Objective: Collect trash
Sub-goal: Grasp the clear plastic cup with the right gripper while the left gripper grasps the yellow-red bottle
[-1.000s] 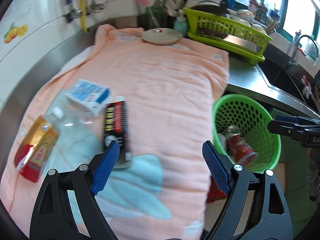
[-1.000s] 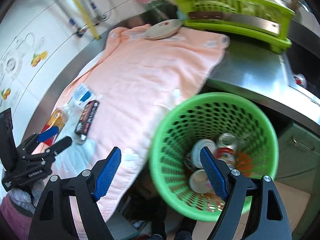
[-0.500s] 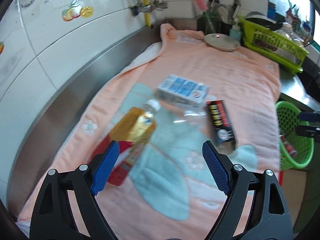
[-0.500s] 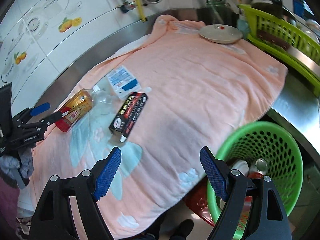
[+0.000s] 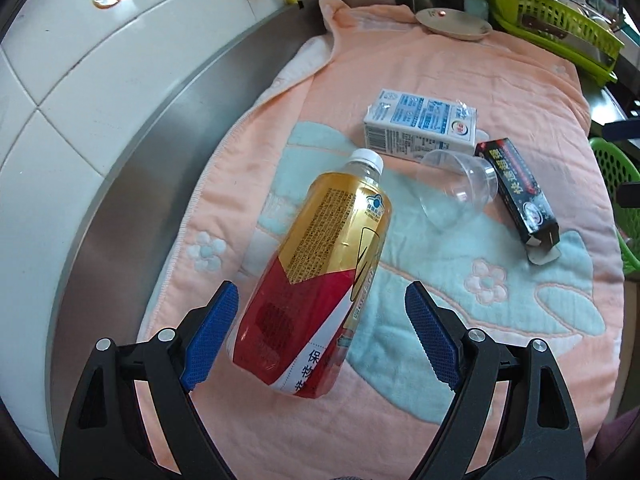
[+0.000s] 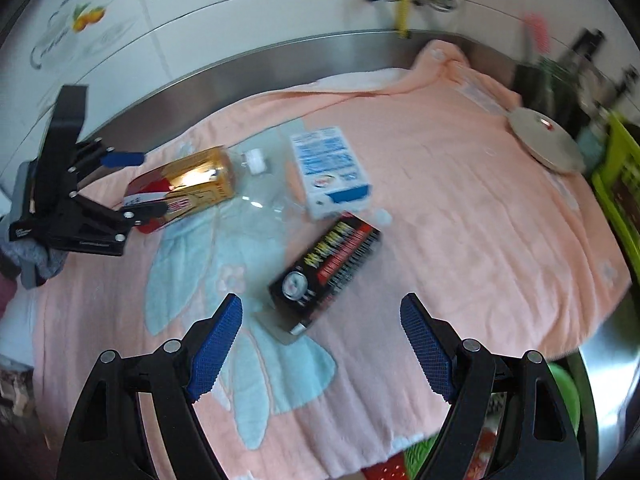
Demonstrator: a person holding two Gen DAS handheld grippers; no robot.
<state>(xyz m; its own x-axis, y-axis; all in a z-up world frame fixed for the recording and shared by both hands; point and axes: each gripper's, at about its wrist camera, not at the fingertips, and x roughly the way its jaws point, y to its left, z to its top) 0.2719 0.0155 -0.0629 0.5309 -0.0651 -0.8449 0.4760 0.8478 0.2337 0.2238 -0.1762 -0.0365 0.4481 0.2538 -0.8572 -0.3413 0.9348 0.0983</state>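
Observation:
A drink bottle (image 5: 320, 264) with a yellow and red label lies on the peach towel (image 5: 460, 280). Its base sits between the fingers of my open left gripper (image 5: 322, 332), and the pads are clear of it. Beyond it lie a white and blue carton (image 5: 420, 124), a clear plastic cup (image 5: 456, 188) and a black box (image 5: 516, 196). In the right wrist view my open right gripper (image 6: 320, 340) hovers just short of the black box (image 6: 328, 272), with nothing in it. The carton (image 6: 328, 168), the bottle (image 6: 184, 184) and my left gripper (image 6: 134, 184) lie further back.
A green basket (image 5: 616, 200) with trash in it stands off the counter's right edge, low in the right wrist view (image 6: 564, 392). At the far end are a plate (image 5: 452, 24) on the towel and a green dish rack (image 5: 552, 12). A tiled wall runs along the left.
Both grippers swung away from the green basket and over the towel. The left one came up to the bottle, the right one rolled and now faces the black box. Both stayed open.

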